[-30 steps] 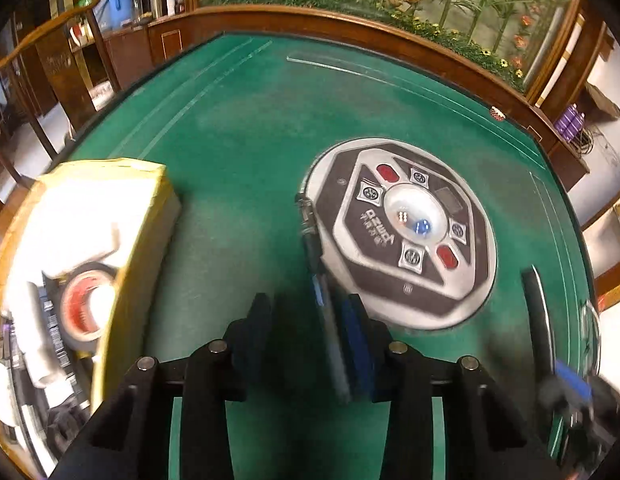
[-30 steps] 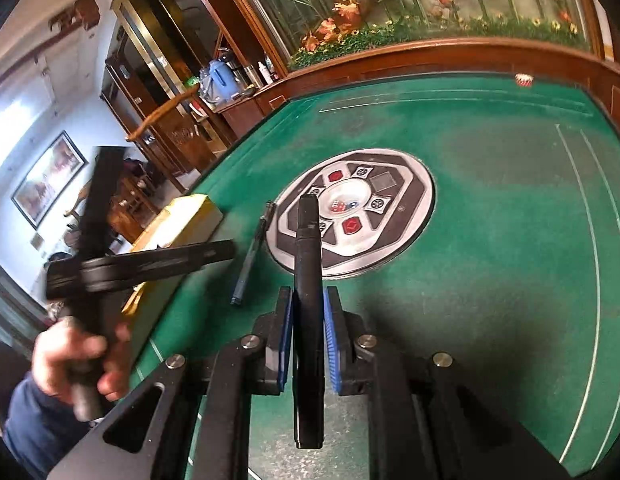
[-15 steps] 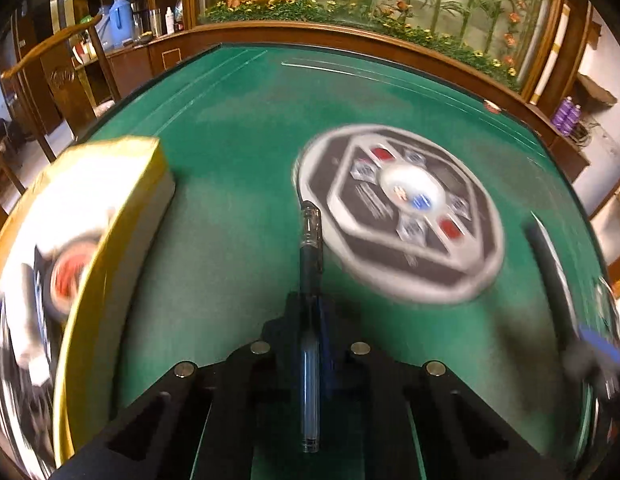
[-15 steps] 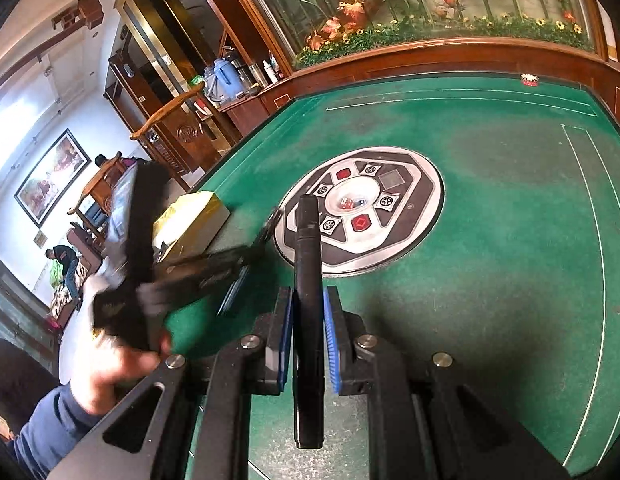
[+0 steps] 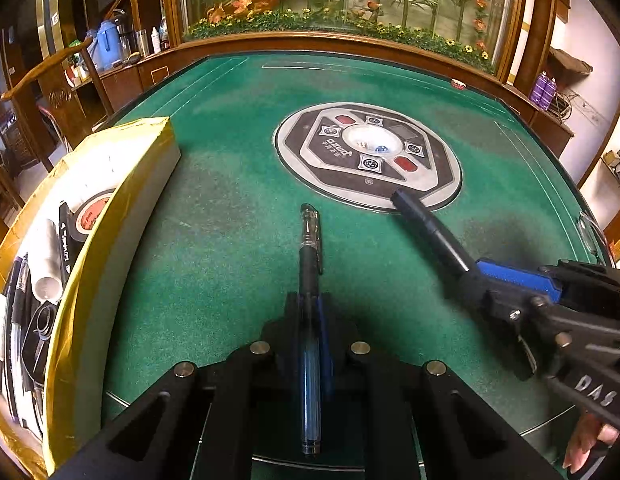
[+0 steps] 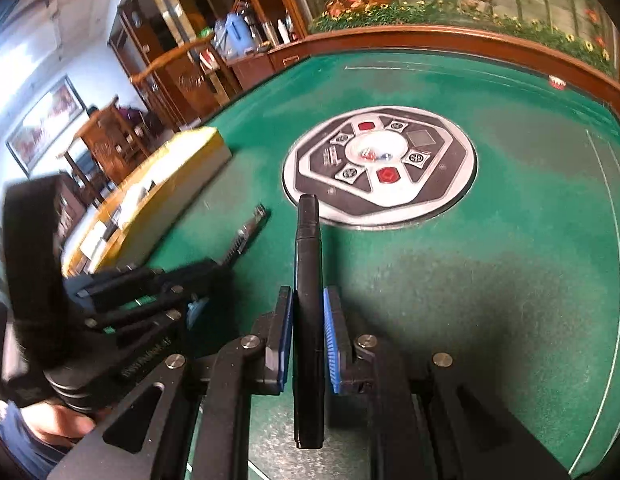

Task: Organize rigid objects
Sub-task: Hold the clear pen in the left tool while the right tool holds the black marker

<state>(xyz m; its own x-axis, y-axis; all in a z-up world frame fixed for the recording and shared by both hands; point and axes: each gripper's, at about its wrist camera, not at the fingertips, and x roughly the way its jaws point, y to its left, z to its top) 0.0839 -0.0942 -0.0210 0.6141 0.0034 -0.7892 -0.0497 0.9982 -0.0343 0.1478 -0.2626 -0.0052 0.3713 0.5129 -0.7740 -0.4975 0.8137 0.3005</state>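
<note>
My left gripper point(image 5: 309, 312) is shut on a clear-capped black gel pen point(image 5: 310, 248) and holds it over the green table, pointing away from me. My right gripper point(image 6: 307, 312) is shut on a black marker point(image 6: 307, 248), also above the felt. In the left wrist view the right gripper point(image 5: 476, 276) and its marker point(image 5: 426, 220) show at the right. In the right wrist view the left gripper point(image 6: 205, 280) shows blurred at the left with the pen point(image 6: 247, 232). A yellow-edged box point(image 5: 109, 216) at the left holds tape rolls and other stationery.
The green felt table point(image 5: 237, 112) has a round control panel point(image 5: 368, 152) set in its middle and a raised wooden rim point(image 5: 310, 42) at the back. Wooden chairs point(image 5: 49, 92) stand beyond the left edge. A small red-and-white object point(image 5: 458, 84) lies near the far rim.
My left gripper closed on the gel pen and lifted it from the felt. It has drawn back toward me. The right gripper keeps its marker and has shifted a little nearer the left one.
</note>
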